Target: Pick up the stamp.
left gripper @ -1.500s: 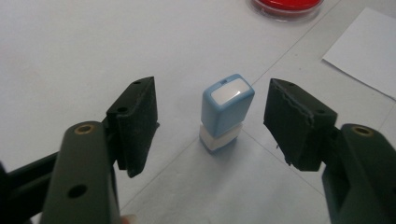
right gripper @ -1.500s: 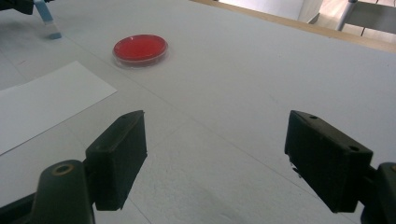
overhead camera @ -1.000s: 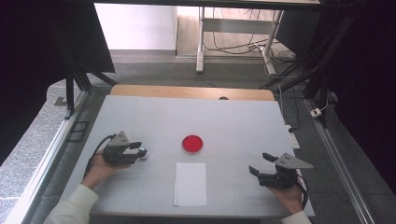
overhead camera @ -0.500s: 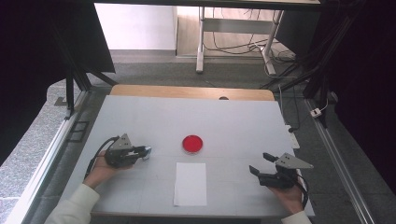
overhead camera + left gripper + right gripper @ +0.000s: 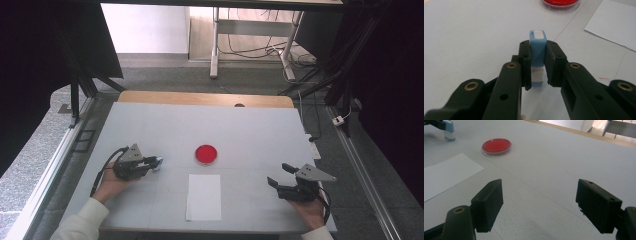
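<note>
So the left hand-held gripper [image 5: 537, 62] has just been closing and now has its pads clamped on the small blue block [image 5: 537, 48], which looks like a stamp or eraser with a white label. It sits at the left of the worktop [image 5: 250, 125], a bit left of the red dish [image 5: 206, 154] and up-left of the white sheet [image 5: 204, 197]. The grip looks centred, which is what you want; I'd lift straight up without twisting so the block doesn't slip, then carry it low towards the dish or sheet. The right hand-held gripper [image 5: 539, 205] rests at the right with its jaws wide apart and nothing between them.
</note>
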Demonstrator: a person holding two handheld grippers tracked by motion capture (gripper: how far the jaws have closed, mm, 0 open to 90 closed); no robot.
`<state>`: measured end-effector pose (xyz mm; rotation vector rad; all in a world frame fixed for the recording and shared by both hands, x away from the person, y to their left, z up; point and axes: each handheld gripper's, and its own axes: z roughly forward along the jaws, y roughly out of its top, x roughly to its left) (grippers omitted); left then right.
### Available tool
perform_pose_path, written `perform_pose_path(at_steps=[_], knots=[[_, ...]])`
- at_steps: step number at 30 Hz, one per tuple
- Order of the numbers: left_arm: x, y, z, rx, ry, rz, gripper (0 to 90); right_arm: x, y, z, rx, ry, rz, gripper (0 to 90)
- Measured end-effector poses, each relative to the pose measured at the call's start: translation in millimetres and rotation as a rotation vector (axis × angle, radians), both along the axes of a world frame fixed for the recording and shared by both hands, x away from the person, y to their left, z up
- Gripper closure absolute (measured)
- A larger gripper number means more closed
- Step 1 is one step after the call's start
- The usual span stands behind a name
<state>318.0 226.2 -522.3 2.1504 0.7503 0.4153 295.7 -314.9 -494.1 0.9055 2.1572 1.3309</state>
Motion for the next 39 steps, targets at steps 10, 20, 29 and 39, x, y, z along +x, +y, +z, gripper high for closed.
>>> perform_pose_path(at_steps=[10, 20, 29, 39], knots=[[-3.4, 8.0, 6.5, -0.146, 0.026, 0.012, 75.9, -1.9, 5.5, 1.1, 0.009, -0.009, 0.018, 23.2], [-7.8, 4.1, 11.8, -0.211, 0.023, -0.001, 75.9, -1.8, 12.7, 0.2, 0.008, -0.004, 0.039, 25.5], [-11.8, -0.6, 16.8, -0.24, 0.008, -0.013, 75.9, -2.8, 16.7, 0.7, 0.006, -0.009, 0.053, 43.2], [-15.5, -9.4, 23.0, -0.264, -0.003, -0.019, 75.9, -1.9, 23.9, -1.5, -0.016, -0.007, 0.048, 42.7]])
